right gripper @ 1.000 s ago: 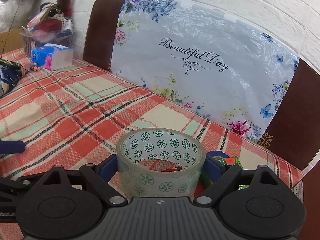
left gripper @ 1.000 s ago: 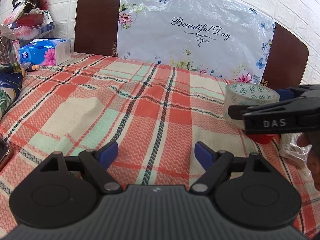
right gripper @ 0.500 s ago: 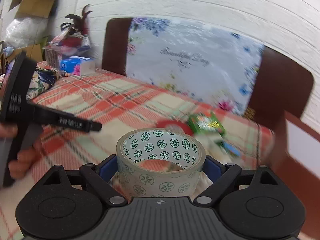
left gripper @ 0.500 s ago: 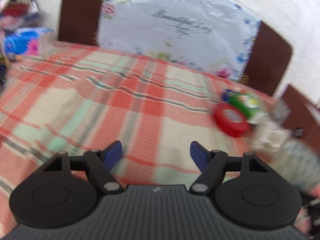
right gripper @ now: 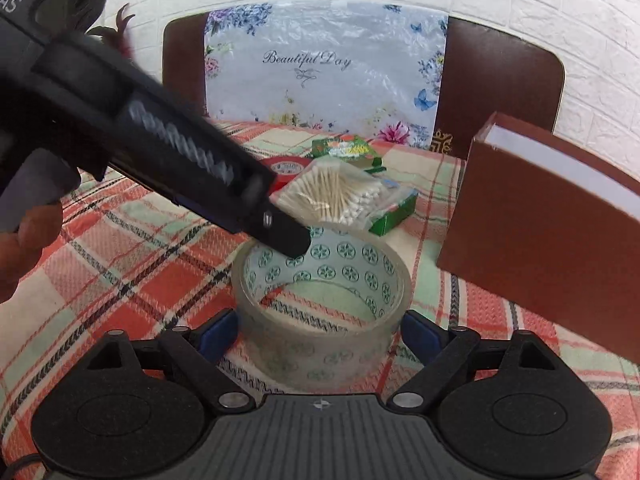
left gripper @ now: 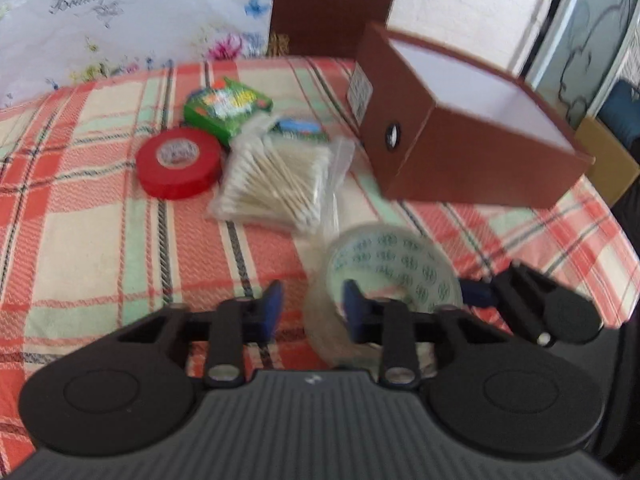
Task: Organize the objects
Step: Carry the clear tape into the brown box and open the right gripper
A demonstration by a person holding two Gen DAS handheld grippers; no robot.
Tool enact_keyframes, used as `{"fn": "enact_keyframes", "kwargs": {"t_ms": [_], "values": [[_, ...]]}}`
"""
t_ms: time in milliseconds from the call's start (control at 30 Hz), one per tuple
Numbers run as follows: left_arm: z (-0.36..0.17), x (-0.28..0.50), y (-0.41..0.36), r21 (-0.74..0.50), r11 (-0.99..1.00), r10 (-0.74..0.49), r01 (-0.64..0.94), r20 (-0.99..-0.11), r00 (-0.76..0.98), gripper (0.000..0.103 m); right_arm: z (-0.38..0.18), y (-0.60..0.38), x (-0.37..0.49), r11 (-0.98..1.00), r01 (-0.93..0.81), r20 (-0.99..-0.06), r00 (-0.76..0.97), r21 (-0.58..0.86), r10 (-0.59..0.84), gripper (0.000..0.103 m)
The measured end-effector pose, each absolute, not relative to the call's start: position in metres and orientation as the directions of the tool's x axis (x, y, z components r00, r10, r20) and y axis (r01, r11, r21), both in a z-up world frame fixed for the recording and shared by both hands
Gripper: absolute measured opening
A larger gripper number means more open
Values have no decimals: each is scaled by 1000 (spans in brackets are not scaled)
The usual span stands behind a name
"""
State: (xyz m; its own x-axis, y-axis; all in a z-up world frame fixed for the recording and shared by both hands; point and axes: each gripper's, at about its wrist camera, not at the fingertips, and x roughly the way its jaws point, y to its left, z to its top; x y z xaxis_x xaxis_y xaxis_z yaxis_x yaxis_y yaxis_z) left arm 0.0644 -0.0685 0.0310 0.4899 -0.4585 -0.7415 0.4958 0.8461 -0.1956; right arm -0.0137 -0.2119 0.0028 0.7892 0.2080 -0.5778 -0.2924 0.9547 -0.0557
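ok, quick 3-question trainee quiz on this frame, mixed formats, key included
1. True or false: the right hand-held gripper holds the clear tape roll.
2. Which item touches the bag of cotton swabs? A) red tape roll B) brown box C) tissue pack
3. Fill in: the left hand-held gripper holds ____.

Key: 1 true; 2 A; 3 nothing
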Motion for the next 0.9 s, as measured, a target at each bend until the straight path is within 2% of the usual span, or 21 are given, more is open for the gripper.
{"fn": "enact_keyframes", "kwargs": {"t_ms": [133,333,467,567,667,733,800,900], "values": [[59,59,-74,-178,841,-469,511,-710,525,20,6,-219,-14,955,-295,-557,797,-25,231,84],[140,58,-125,-120,748,-600,653,-542,588,21,52,-251,-21,981,-171,-346,929,-89,130,84],[154,76,-184,-56,708,-633,704,-491,598,22,80,-295,-3,996,-48,-260,965,-81,25,84],[147,95,-222,-41,708,-624,705,-506,596,26,87,-326,19,998,9,-281,959,-64,-27,84],[136,110,-249,-51,719,-606,694,-535,589,26,86,-350,40,998,33,-324,945,-47,-46,84],[127,122,-261,-60,730,-590,681,-557,584,29,82,-360,52,999,37,-353,934,-33,-47,84],[118,129,-270,-52,748,-560,662,-584,587,36,76,-370,63,999,44,-381,923,-19,-48,85],[111,130,-268,-45,762,-537,646,-602,591,36,72,-374,72,996,88,-382,920,-19,-89,87]]}}
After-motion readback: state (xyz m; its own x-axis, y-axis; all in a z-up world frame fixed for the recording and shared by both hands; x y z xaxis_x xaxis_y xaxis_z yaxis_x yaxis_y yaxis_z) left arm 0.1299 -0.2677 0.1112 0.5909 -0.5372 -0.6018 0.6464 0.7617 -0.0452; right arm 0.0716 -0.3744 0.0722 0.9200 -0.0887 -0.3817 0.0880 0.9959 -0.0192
